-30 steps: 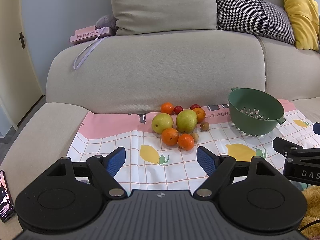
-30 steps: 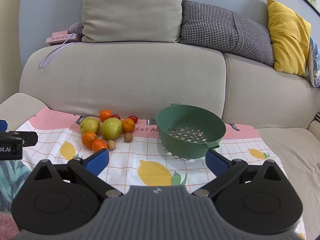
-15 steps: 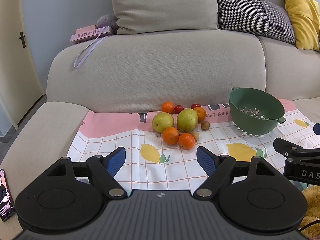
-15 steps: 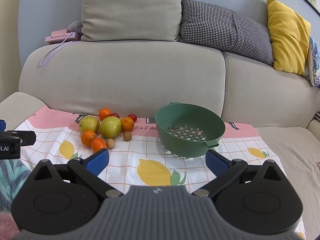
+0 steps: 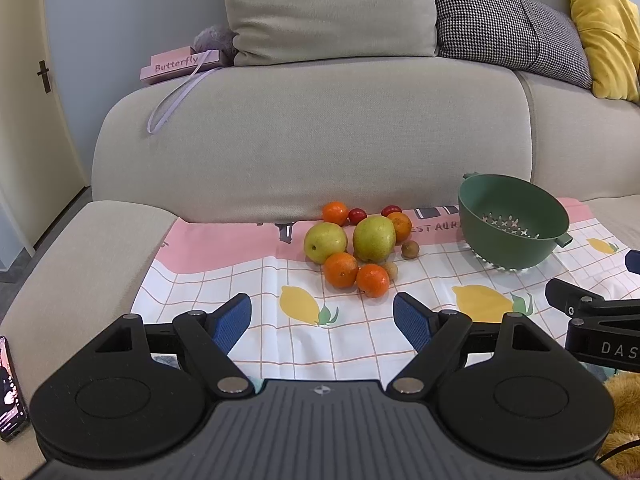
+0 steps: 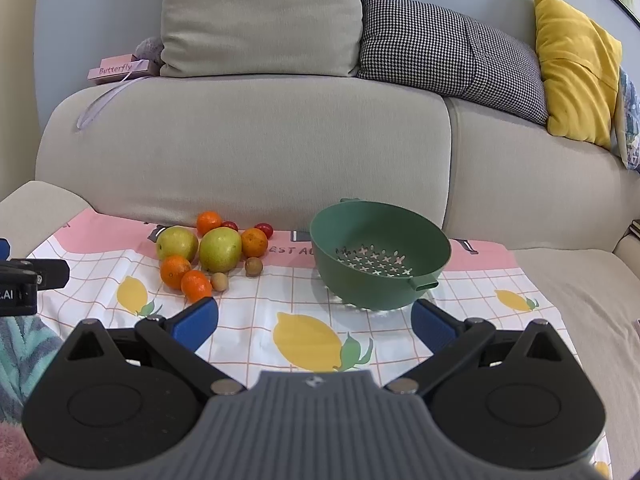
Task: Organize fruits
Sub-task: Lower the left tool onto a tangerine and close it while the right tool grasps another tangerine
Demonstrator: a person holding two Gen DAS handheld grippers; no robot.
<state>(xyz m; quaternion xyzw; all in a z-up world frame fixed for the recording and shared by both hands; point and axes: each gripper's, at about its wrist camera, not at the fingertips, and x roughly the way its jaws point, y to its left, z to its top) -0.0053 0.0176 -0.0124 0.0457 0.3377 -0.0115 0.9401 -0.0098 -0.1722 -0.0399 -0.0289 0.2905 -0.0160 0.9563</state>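
A cluster of fruit lies on the lemon-print cloth (image 5: 304, 340) on the sofa seat: two green pears (image 5: 373, 238) (image 6: 220, 249), several oranges (image 5: 341, 269) (image 6: 175, 271), two red cherry tomatoes (image 5: 357, 216) and two small brown fruits (image 5: 410, 249). To their right stands an empty green colander (image 5: 512, 226) (image 6: 380, 254). My left gripper (image 5: 322, 314) hovers open, short of the fruit, with nothing between its blue pads. My right gripper (image 6: 314, 318) is open too, just in front of the colander. Part of the right gripper shows at the right edge of the left wrist view.
The beige sofa backrest (image 5: 312, 136) rises right behind the fruit, with cushions on top. A pink box marked Butterfly (image 5: 180, 65) sits on the backrest. A phone (image 5: 10, 392) lies on the left armrest. A yellow cushion (image 6: 576, 68) is at far right.
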